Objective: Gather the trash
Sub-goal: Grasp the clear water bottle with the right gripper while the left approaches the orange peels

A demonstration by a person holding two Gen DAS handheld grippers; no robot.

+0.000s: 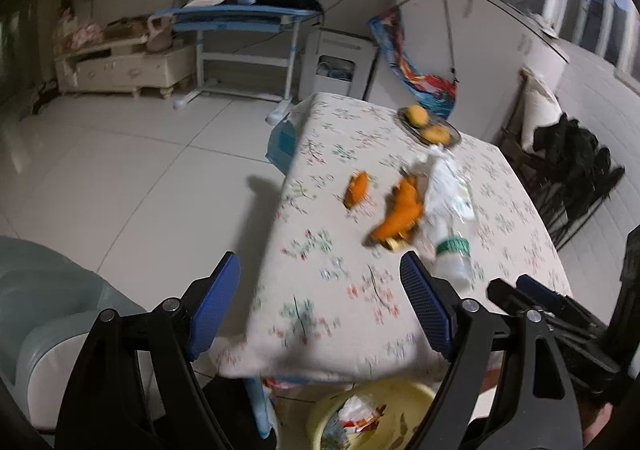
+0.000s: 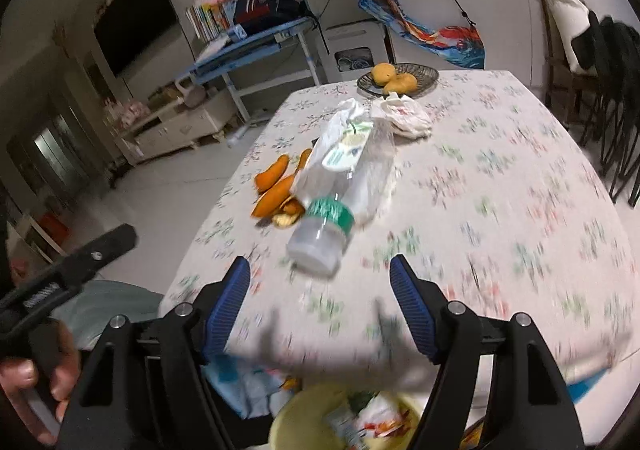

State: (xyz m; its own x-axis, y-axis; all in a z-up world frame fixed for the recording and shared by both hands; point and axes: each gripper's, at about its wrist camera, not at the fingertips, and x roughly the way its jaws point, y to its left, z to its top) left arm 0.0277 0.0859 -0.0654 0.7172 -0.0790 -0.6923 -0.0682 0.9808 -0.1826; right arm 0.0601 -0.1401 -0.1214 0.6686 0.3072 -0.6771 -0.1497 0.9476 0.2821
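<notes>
On the floral tablecloth (image 2: 500, 178) lie orange peels (image 2: 276, 186), an empty clear plastic bottle with a green label (image 2: 332, 210), a clear plastic bag (image 2: 344, 138) and a crumpled white bag (image 2: 408, 114). The same peels (image 1: 400, 210) and bottle (image 1: 452, 250) show in the left wrist view. My left gripper (image 1: 320, 310) is open and empty above the table's near-left corner. My right gripper (image 2: 320, 310) is open and empty, just short of the bottle's base. A yellow bin (image 2: 296, 422) with wrappers stands below the table edge, also in the left wrist view (image 1: 412, 394).
A dark plate with fruit (image 2: 400, 80) sits at the table's far side. A pale chair seat (image 1: 48, 310) is at the left. A blue desk (image 1: 240, 16), a white appliance (image 1: 340, 62) and black chairs (image 2: 608, 98) stand around on the tiled floor.
</notes>
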